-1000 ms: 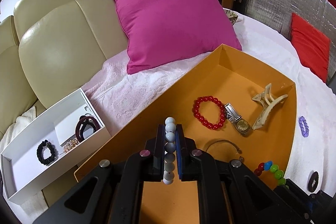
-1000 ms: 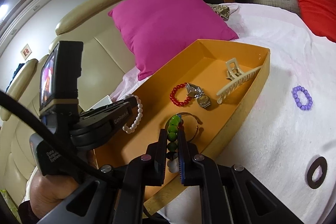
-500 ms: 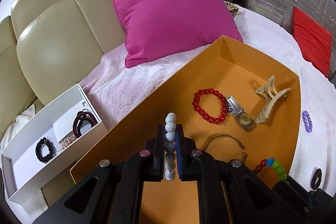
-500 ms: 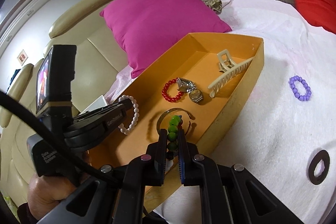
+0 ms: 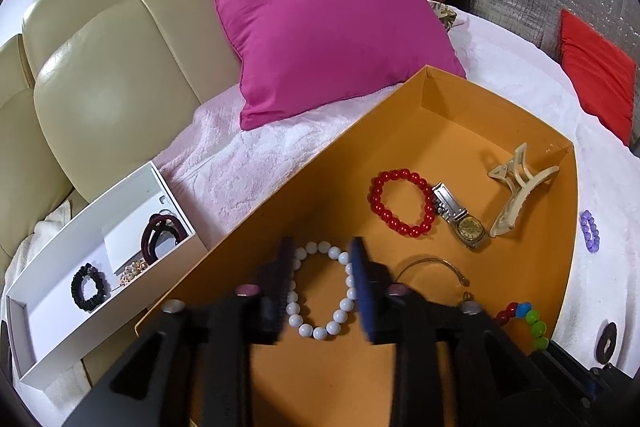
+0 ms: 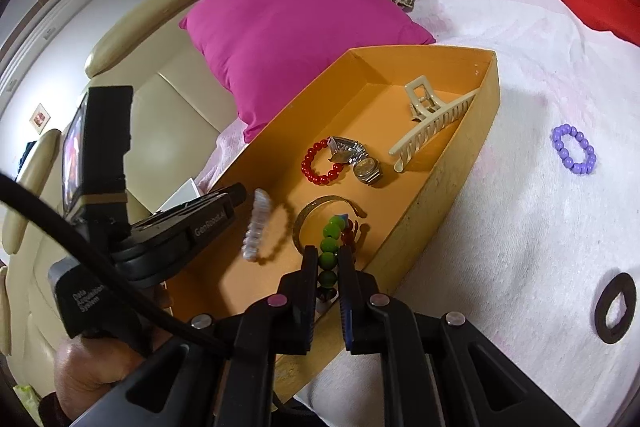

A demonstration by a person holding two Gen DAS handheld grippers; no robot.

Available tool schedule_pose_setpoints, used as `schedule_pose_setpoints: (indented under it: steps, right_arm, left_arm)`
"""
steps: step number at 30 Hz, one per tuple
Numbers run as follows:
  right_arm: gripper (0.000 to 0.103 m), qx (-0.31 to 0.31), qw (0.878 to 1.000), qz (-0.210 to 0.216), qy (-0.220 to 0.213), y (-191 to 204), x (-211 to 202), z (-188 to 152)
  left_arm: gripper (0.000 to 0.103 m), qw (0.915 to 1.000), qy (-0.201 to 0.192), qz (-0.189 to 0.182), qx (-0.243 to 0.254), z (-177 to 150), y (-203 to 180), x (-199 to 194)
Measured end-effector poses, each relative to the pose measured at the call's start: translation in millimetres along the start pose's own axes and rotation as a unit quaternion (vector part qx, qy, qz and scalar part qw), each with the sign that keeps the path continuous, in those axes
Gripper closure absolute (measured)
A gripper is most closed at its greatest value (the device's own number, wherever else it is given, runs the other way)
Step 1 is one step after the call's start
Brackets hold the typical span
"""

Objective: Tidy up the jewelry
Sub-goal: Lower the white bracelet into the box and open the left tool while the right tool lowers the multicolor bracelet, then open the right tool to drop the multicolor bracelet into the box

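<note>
My left gripper (image 5: 322, 257) is open over the orange tray (image 5: 460, 131). A white bead bracelet (image 5: 320, 291) is between its fingers, blurred and free of them; in the right wrist view it (image 6: 256, 227) is in mid-air just above the tray floor. My right gripper (image 6: 327, 259) is shut on a multicolour bead bracelet (image 6: 330, 247), held over the tray's near edge (image 6: 420, 239). In the tray lie a red bead bracelet (image 5: 402, 203), a watch (image 5: 460, 223), a cream hair claw (image 5: 516, 191) and a metal bangle (image 5: 432, 267).
A white box (image 5: 52, 307) on the left holds dark hair ties and small jewelry. A purple bead bracelet (image 6: 574, 155) and a dark ring (image 6: 614, 307) lie on the white bedspread. A magenta pillow (image 5: 320, 27) leans on the cream sofa behind.
My left gripper has opened and let go of the white bead bracelet, which is dropping into the tray. My right gripper has kept its hold on the multicolour bracelet.
</note>
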State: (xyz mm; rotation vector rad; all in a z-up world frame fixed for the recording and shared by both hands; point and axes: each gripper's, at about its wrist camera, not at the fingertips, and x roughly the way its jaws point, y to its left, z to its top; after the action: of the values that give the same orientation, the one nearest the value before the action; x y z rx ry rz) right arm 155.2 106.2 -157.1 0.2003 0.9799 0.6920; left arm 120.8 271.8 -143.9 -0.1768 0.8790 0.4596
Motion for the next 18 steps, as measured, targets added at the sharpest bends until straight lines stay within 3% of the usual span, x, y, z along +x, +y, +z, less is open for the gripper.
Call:
schedule_pose_setpoints:
  steps: [6, 18]
  right_arm:
    - [0.081, 0.017, 1.0, 0.006, -0.007, -8.9, -12.5, 1.4]
    - [0.081, 0.046, 0.998, -0.028, -0.036, -61.4, -54.3, -0.2]
  left_arm:
    - [0.059, 0.9999, -0.01, 0.008, -0.002, 2.0, -1.1, -3.7]
    - [0.056, 0.999, -0.042, 0.01, 0.004, 6.2, -16.4, -15.1]
